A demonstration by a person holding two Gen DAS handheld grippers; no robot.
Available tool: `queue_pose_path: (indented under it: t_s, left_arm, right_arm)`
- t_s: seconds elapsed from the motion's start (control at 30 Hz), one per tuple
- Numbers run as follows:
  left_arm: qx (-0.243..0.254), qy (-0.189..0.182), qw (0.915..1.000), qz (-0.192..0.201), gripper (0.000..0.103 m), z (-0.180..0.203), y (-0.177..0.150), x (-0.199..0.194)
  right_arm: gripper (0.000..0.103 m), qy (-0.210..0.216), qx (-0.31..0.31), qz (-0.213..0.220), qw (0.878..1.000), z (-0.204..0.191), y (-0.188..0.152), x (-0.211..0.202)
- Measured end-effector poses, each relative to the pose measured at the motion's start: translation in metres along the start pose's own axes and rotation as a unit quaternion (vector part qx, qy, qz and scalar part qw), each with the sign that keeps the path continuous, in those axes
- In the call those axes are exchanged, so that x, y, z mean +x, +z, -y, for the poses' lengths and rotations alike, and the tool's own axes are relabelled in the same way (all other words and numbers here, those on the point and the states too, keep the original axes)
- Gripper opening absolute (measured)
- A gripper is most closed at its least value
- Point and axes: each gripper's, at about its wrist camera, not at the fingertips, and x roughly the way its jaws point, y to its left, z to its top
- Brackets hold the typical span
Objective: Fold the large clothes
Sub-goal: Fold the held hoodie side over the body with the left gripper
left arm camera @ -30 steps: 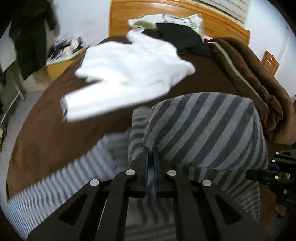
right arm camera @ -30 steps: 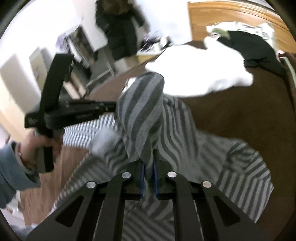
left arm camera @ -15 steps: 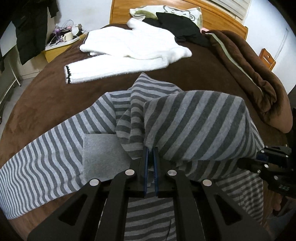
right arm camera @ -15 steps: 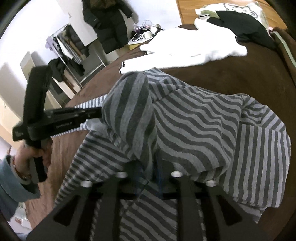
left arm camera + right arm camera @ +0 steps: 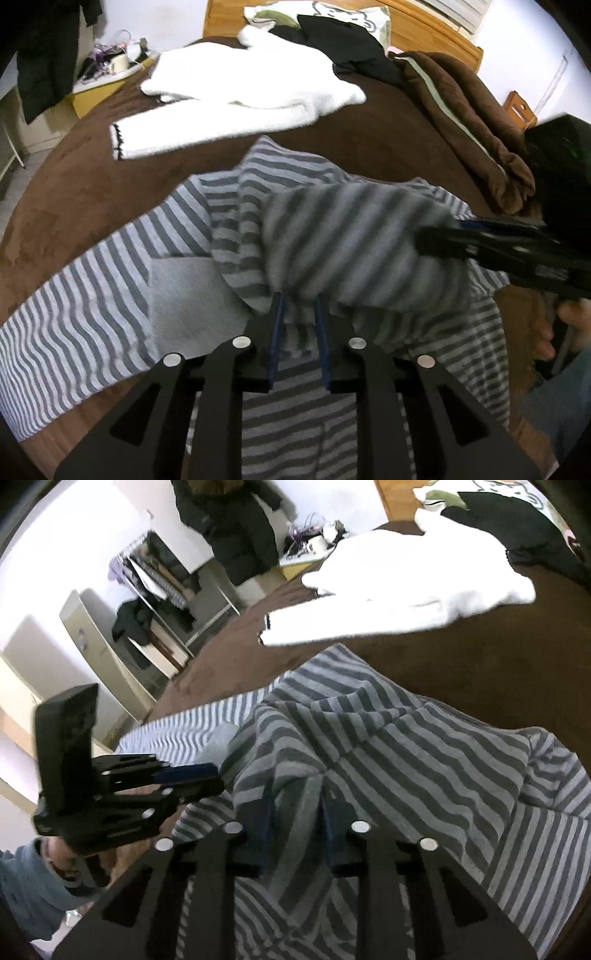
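left tongs (image 5: 298,317) opening — striped garment (image 5: 354,236) lowered onto bed, right tongs (image 5: 295,808) parted wider, now closing

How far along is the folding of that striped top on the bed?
Early. The striped top has one part turned over onto its body; a sleeve lies spread out to the side. In hand: fabric sits between both claws, the left claw opening, the right claw closing. Left: the sleeve, the final folds, and the white sweater and black garment behind.
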Motion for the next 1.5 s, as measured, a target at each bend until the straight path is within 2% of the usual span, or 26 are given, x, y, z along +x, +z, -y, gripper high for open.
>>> queue_pose_path:
  t_s: [0.17, 0.33, 0.53, 0.8, 0.9, 1.03, 1.2, 1.37, 1.5]
  left_arm:
    - [0.017, -0.024, 0.9992, -0.028, 0.019, 0.023, -0.005, 0.008]
    - [0.006, -0.056, 0.9975, -0.044, 0.019, 0.043, 0.005, 0.036]
    - [-0.027, -0.076, 0.9967, -0.009, 0.019, 0.048, 0.044, 0.059]
    - [-0.049, -0.068, 0.9939, 0.072, 0.019, 0.057, 0.121, 0.078]
    - [-0.056, -0.065, 0.9918, 0.095, 0.019, 0.059, 0.139, 0.082]
    - [-0.055, -0.058, 0.9915, 0.103, 0.019, 0.064, 0.148, 0.09]
    - [-0.055, -0.05, 0.9934, 0.088, 0.019, 0.061, 0.123, 0.093]
    - [-0.057, -0.031, 0.9961, 0.06, 0.02, 0.042, 0.068, 0.068]
    - [-0.049, 0.0, 0.9987, 0.017, 0.029, 0.027, 0.027, 0.039]
  right_arm:
    - [0.015, -0.006, -0.008, 0.008, 1.0, -0.003, 0.01, -0.009]
    - [0.015, 0.005, -0.018, 0.025, 1.0, -0.006, 0.032, -0.028]
    - [0.014, 0.019, -0.024, 0.063, 0.998, 0.001, 0.071, -0.054]
    - [0.014, 0.009, -0.041, 0.11, 0.993, 0.017, 0.127, -0.08]
    - [0.014, 0.006, -0.047, 0.117, 0.992, 0.024, 0.144, -0.083]
    - [0.014, 0.004, -0.048, 0.114, 0.992, 0.035, 0.153, -0.08]
    - [0.015, 0.041, -0.034, 0.101, 0.993, 0.045, 0.126, -0.072]
    - [0.015, 0.077, -0.034, 0.08, 0.993, 0.033, 0.093, -0.067]
    - [0.015, 0.086, -0.054, 0.042, 0.994, 0.01, 0.062, -0.059]
